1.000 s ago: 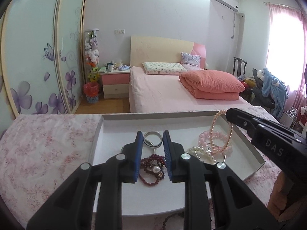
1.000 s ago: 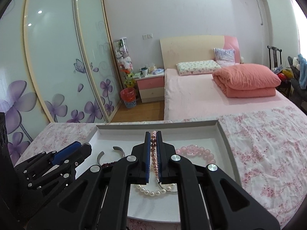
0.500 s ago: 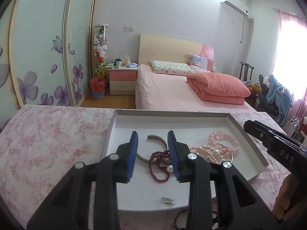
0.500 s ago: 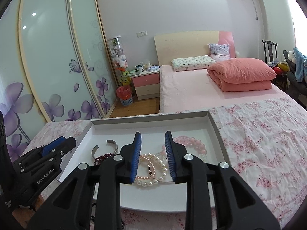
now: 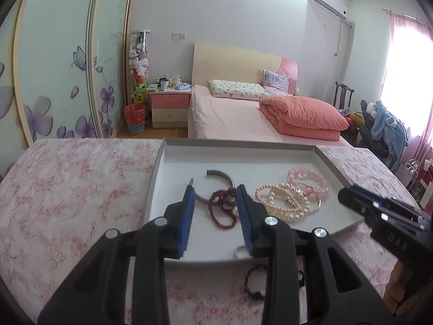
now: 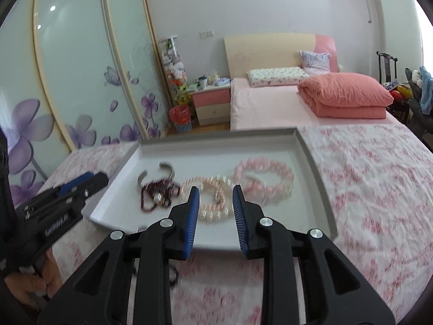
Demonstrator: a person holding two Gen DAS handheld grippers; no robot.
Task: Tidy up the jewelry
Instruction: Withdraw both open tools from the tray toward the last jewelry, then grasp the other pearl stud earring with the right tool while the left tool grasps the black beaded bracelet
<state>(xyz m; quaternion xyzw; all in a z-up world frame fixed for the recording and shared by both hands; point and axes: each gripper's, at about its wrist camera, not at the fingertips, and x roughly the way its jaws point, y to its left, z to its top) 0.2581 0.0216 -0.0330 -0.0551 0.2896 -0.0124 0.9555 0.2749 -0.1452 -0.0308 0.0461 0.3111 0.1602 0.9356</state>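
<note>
The tray (image 5: 335, 162) lies on the floral worktop (image 5: 67, 189), its near rim just under both grippers. The left gripper (image 5: 216, 203) and the right gripper (image 6: 215, 203) hang open and empty. Bangle (image 5: 219, 174), red beads (image 5: 222, 211), pearls (image 5: 281, 203) and pink beads (image 5: 308, 178) crowd the tray's middle and right; its left strip is bare. Black beads (image 5: 253, 284) lie outside the near rim.

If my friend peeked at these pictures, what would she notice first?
Probably the white tray on the flowery pink cloth, holding a dark red bead string on the left and pale pearl and pink bracelets on the right. Then the big pink bed behind it, topped with a folded orange quilt.
</note>
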